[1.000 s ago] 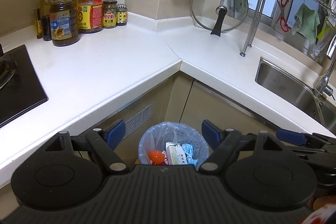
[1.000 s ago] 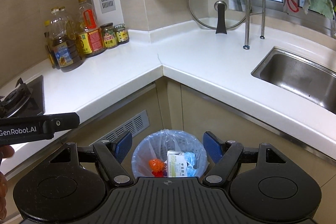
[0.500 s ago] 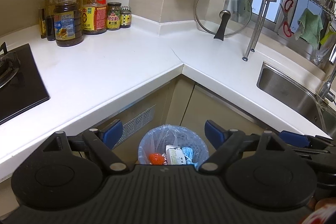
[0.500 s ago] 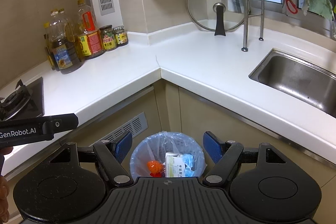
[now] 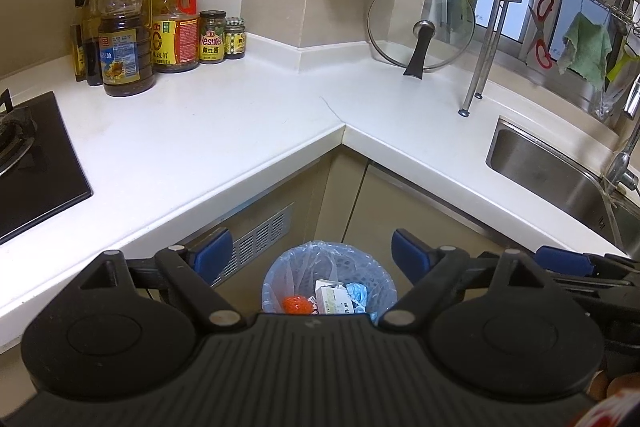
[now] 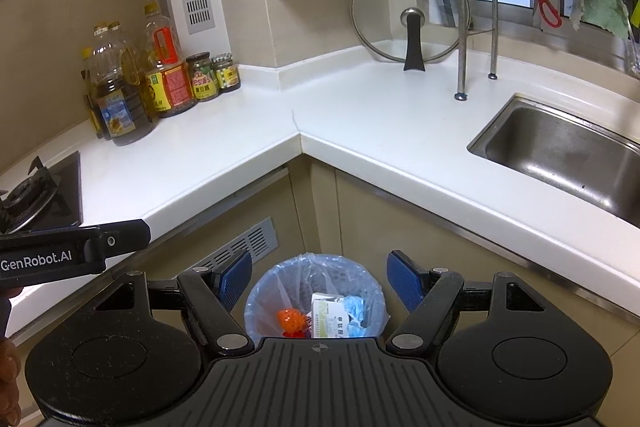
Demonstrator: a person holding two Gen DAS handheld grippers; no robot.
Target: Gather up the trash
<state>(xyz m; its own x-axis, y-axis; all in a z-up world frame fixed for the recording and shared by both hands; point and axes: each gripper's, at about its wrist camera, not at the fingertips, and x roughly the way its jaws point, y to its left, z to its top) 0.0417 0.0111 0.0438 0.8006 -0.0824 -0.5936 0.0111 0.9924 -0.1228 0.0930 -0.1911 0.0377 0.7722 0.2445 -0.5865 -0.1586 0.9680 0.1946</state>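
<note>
Blue-lined bin (image 5: 329,277) holds orange ball (image 5: 297,304), carton (image 5: 335,299).

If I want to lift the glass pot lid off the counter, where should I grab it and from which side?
Grip the black handle of the glass lid, coming from the front, the open counter side. The lid stands on edge, apparently leaning against the wall corner, with the handle projecting toward the room; its smooth glass disc offers poorer purchase, and the rack leg crowds its right side.
</note>
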